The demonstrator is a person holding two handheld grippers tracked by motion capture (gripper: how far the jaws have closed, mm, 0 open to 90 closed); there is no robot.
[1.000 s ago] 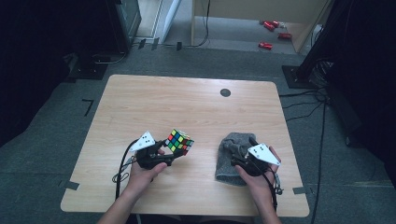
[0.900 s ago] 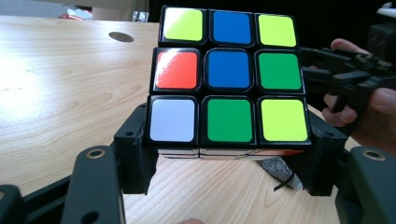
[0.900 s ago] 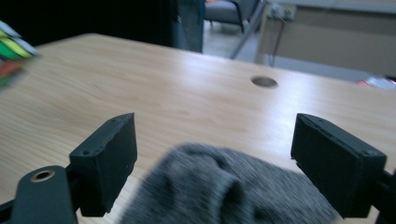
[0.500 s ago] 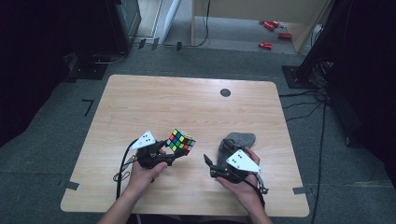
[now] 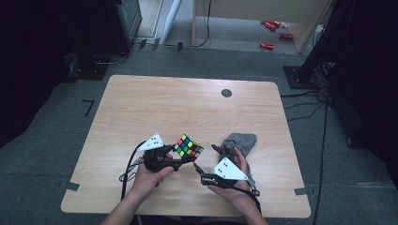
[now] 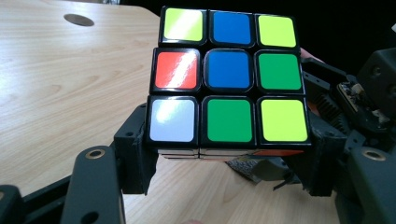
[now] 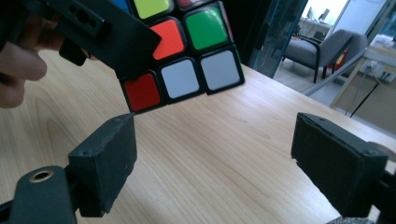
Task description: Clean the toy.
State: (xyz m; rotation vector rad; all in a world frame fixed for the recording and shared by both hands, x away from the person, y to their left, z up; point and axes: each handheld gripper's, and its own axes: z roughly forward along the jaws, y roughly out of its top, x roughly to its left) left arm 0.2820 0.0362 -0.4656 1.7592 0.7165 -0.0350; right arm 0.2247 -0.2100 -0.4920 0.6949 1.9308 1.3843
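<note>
Over the wooden table (image 5: 155, 108), with my left tongs (image 5: 180, 161) clamping the Rubik's cube (image 5: 188, 146), I should align my open right tongs (image 5: 196, 169) squarely on opposite faces before closing.

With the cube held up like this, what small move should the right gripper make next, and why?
Probably ease the right gripper forward and up until its open jaws stand on both sides of the Rubik's cube. The left gripper holds the cube above the table. The right jaws are wide apart, below and short of it, so closing now would grip nothing.
</note>
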